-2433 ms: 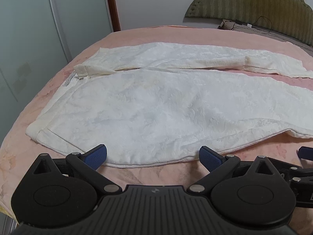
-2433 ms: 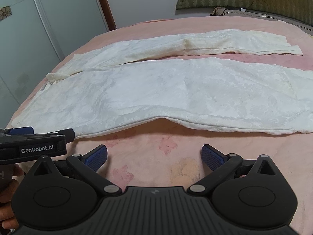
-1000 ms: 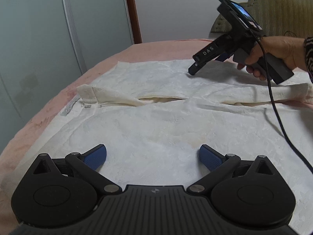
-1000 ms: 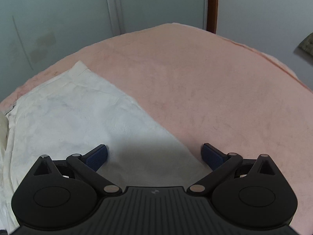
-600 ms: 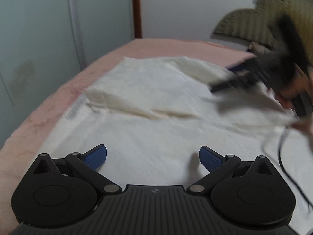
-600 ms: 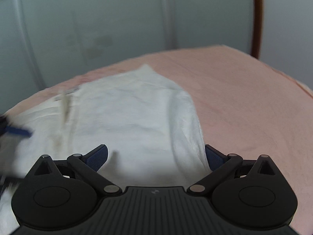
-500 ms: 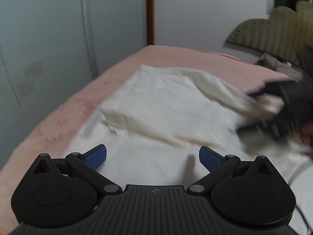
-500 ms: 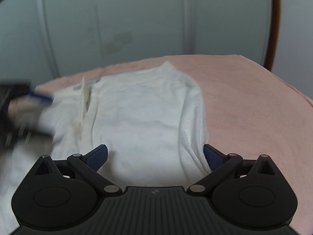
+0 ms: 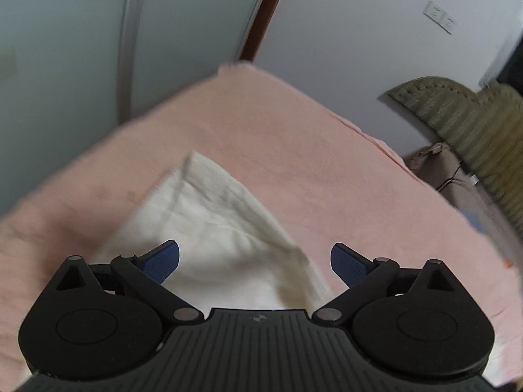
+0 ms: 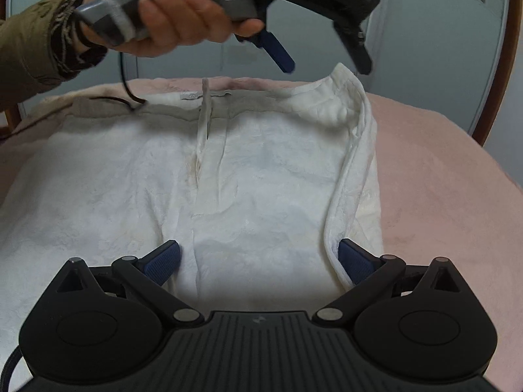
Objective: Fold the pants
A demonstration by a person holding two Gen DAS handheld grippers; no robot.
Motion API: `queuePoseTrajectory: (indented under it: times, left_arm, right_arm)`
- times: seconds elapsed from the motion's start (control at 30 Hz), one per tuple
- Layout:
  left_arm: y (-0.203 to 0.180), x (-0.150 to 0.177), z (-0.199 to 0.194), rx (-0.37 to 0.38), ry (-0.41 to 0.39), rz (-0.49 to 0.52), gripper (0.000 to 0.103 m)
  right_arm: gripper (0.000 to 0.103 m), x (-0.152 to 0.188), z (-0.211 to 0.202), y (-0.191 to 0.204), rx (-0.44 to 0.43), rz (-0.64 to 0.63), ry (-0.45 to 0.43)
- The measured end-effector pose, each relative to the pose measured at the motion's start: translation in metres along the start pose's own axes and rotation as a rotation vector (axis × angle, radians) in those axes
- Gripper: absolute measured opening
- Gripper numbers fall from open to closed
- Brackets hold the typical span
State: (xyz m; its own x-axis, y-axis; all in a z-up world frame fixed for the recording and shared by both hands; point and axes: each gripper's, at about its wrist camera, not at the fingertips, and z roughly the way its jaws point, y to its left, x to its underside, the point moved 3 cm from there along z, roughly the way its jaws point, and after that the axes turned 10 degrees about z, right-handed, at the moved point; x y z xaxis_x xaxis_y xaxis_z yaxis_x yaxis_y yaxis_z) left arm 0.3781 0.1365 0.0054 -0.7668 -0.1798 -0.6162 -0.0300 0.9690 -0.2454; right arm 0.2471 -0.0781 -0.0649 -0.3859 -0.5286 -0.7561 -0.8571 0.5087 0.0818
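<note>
The white pants (image 10: 261, 170), spread flat on the pink bed (image 10: 441, 176), are judged limp and light, best pinched at the waistband corner (image 9: 196, 163) and outer side seam (image 10: 351, 163), with the left gripper (image 9: 255, 258) and right gripper (image 10: 258, 258) both held apart, empty.

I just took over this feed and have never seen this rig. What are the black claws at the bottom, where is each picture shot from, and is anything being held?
Each picture comes from a camera mounted on a hand-held gripper, looking along its two blue-padded fingers. The left gripper looks over a corner of the white textured pants on the pink bedspread. The right gripper looks up the pants toward the waistband, and also shows the person's left hand carrying the other gripper above that corner. Both grippers are open and hold nothing.
</note>
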Motion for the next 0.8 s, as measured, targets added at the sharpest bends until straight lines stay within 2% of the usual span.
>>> queuePoseTrajectory:
  times: [0.1, 0.13, 0.2, 0.23, 0.3, 0.4, 0.47, 0.53, 0.6, 0.63, 0.67, 0.73, 0.8]
  left_arm:
    - [0.014, -0.007, 0.021, 0.056, 0.049, -0.137, 0.094]
    - [0.021, -0.009, 0.030, 0.071, 0.068, -0.187, 0.089]
    - [0.031, -0.009, 0.045, 0.105, 0.119, -0.269, 0.070]
    - [0.036, -0.008, 0.052, 0.126, 0.150, -0.305, 0.046]
    - [0.044, -0.002, 0.058, 0.167, 0.182, -0.361, 0.015]
    - [0.052, 0.010, 0.043, 0.185, 0.126, -0.382, 0.005]
    - [0.051, 0.020, 0.020, 0.192, 0.075, -0.329, 0.003]
    - [0.049, 0.032, -0.006, 0.196, 0.024, -0.262, 0.003]
    - [0.051, 0.046, -0.031, 0.208, -0.010, -0.221, 0.003]
    - [0.051, 0.054, -0.041, 0.221, -0.022, -0.217, 0.003]
    - [0.052, 0.060, -0.048, 0.232, -0.026, -0.215, 0.003]
    - [0.056, 0.070, -0.057, 0.258, -0.028, -0.236, 0.003]
    - [0.057, 0.077, -0.063, 0.277, -0.029, -0.251, 0.003]
  right_arm:
    - [0.103, 0.006, -0.002, 0.000, -0.004, 0.010, -0.022]
    - [0.103, 0.007, -0.002, 0.000, -0.016, 0.014, -0.023]
    - [0.103, 0.007, -0.001, 0.002, -0.021, 0.009, -0.021]
    - [0.103, 0.007, 0.000, 0.004, -0.019, 0.010, -0.025]
    - [0.103, 0.005, 0.003, 0.005, -0.017, 0.015, -0.027]
    - [0.103, 0.004, 0.002, 0.004, -0.011, 0.031, -0.028]
    - [0.103, 0.003, -0.002, 0.005, 0.024, 0.067, -0.044]
    - [0.103, 0.003, -0.020, 0.008, 0.082, 0.128, -0.117]
    - [0.103, 0.006, -0.050, 0.016, 0.154, 0.191, -0.251]
    - [0.103, 0.008, -0.061, 0.021, 0.200, 0.203, -0.286]
    - [0.103, 0.010, -0.072, 0.028, 0.294, 0.204, -0.310]
    - [0.103, 0.015, -0.080, 0.040, 0.491, 0.152, -0.294]
    - [0.103, 0.020, -0.075, 0.051, 0.723, 0.035, -0.222]
